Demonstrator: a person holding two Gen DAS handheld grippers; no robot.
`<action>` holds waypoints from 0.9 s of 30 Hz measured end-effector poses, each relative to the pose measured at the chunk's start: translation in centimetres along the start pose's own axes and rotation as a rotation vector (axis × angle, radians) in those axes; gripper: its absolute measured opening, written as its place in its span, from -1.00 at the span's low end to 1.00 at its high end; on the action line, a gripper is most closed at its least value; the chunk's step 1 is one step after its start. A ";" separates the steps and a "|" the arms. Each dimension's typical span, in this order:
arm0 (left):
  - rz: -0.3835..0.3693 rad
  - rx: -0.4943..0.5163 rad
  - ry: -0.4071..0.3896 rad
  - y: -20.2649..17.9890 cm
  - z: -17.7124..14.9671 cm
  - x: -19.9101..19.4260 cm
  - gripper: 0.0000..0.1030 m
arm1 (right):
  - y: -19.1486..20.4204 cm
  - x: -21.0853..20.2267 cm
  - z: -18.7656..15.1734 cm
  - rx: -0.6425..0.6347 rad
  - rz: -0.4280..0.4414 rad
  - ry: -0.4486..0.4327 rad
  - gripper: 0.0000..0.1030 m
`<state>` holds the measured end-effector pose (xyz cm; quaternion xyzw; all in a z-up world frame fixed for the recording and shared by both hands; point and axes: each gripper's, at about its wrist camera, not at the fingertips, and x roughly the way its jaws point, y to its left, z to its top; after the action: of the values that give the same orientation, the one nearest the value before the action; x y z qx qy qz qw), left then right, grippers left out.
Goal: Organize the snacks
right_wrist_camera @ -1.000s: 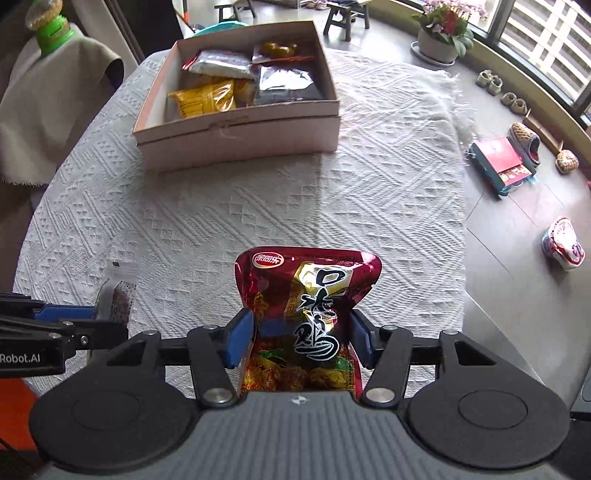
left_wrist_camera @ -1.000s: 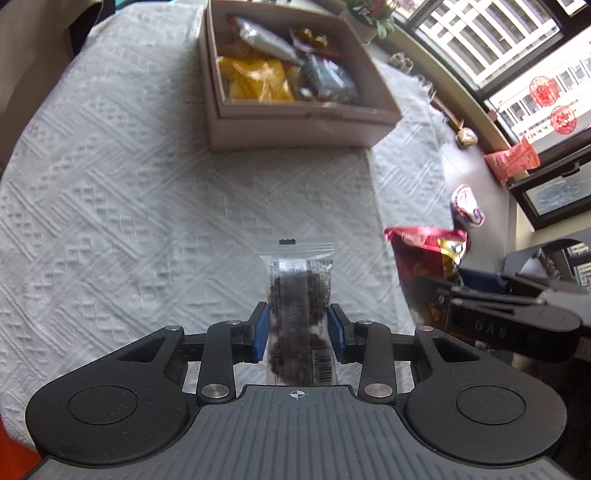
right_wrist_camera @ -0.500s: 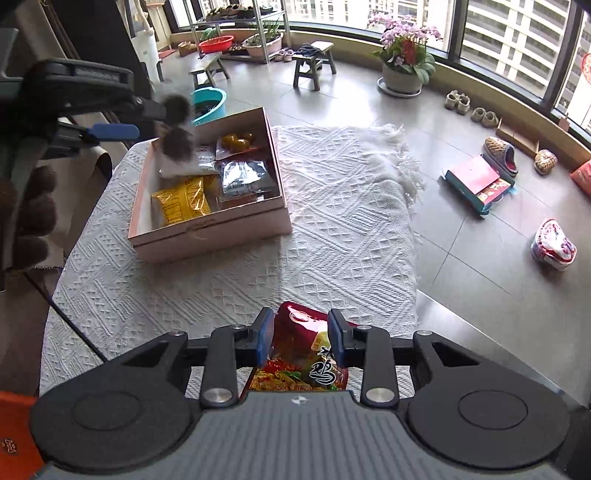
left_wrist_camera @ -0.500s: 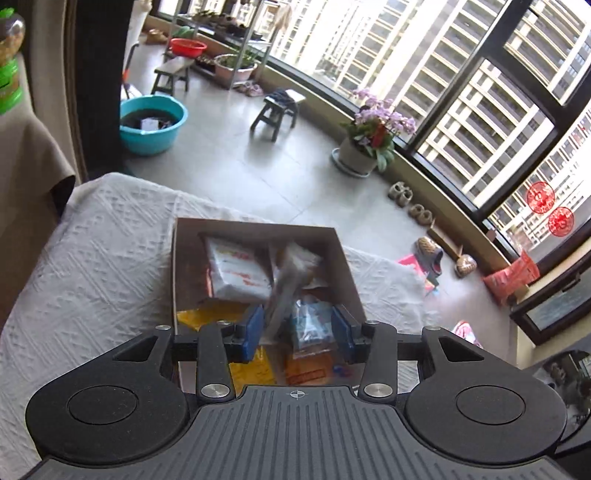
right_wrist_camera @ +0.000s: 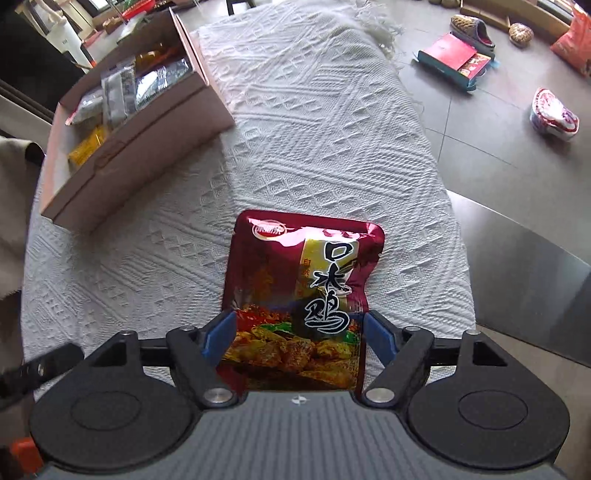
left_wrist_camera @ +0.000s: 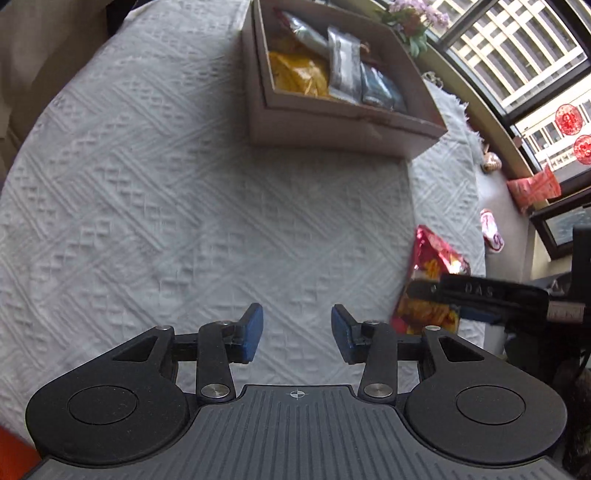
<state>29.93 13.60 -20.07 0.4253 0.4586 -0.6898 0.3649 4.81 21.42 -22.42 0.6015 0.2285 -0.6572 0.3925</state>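
A pink cardboard box (left_wrist_camera: 343,125) on the white textured tablecloth (left_wrist_camera: 147,206) holds several snack packets, among them a yellow one (left_wrist_camera: 299,74) and silver ones (left_wrist_camera: 343,70). My left gripper (left_wrist_camera: 295,328) is open and empty, low over the cloth in front of the box. My right gripper (right_wrist_camera: 297,332) is shut on a red foil snack bag (right_wrist_camera: 303,280), held near the table's right edge; the bag also shows in the left wrist view (left_wrist_camera: 432,280). The box appears at upper left in the right wrist view (right_wrist_camera: 125,147).
The table's bare metal edge (right_wrist_camera: 524,280) lies right of the cloth. On the floor are a red box (right_wrist_camera: 454,59), slippers (right_wrist_camera: 476,27) and a red-white bowl (right_wrist_camera: 554,114). Windows (left_wrist_camera: 517,66) and a flower pot (left_wrist_camera: 413,22) stand beyond the box.
My left gripper carried the dark snack packet to the box, let it go there, and came back open and empty. My right gripper stayed shut on the red bag, now closer to the table.
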 end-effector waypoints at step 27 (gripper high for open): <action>-0.025 0.092 -0.172 -4.1 0.7 -13.2 -0.72 | 5.6 -16.9 1.7 -0.288 0.134 -0.207 -0.99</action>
<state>31.00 15.73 -6.49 0.3751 0.3986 -0.7485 0.3744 7.64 20.89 -4.73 0.4821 0.2378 -0.6485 0.5389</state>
